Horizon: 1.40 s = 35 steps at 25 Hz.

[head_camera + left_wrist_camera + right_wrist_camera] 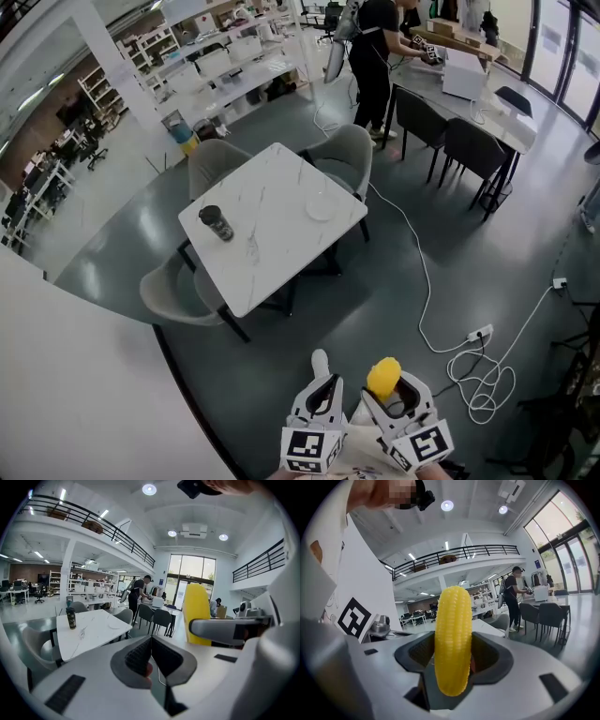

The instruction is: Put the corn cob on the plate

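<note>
A yellow corn cob [452, 639] stands upright between the jaws of my right gripper [453, 665], which is shut on it. In the head view the corn cob [382, 375] pokes out of the right gripper [396, 392] at the bottom edge, over the floor and well short of the table. My left gripper [322, 394] is beside it, and its jaws are shut with nothing between them [151, 654]. The white plate [320, 206] lies near the right corner of the white marble table [281, 262]. The left gripper view also shows the corn cob [196, 613] and the plate [114, 625].
A dark cup [216, 223] stands on the table's left side. Grey chairs [178, 292] surround the table. A white cable and power strip [480, 333] lie on the floor at right. A person [373, 56] stands at a far desk with black chairs [473, 150].
</note>
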Motion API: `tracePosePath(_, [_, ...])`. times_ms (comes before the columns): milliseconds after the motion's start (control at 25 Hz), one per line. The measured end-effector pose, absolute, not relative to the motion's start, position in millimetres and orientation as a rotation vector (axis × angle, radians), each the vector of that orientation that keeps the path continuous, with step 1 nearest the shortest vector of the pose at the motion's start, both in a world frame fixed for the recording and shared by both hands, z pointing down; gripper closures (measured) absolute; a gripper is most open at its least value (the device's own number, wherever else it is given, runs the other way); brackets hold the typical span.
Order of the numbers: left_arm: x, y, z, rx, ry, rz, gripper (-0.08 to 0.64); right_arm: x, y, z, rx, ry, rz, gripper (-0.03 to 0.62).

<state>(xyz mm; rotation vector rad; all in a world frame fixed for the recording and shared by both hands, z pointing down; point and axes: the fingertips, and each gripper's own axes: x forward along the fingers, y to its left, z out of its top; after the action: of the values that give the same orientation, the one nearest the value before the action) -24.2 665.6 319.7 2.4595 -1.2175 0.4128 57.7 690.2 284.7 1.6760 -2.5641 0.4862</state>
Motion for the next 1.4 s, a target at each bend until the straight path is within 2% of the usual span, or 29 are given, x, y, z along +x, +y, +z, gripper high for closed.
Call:
tracePosePath(800, [-84.9, 449.8, 316.6, 2.447, -1.126, 0.333, 0.552, 4.0, 482.5, 275.7, 1.826, -2.419, 0.472, 0.357])
tracePosePath(1400, [-120.7, 369.6, 330.7, 2.499, -0.982, 0.353, 0.552, -25.2, 399.4, 291.0, 1.977, -2.317, 0.518, 0.357])
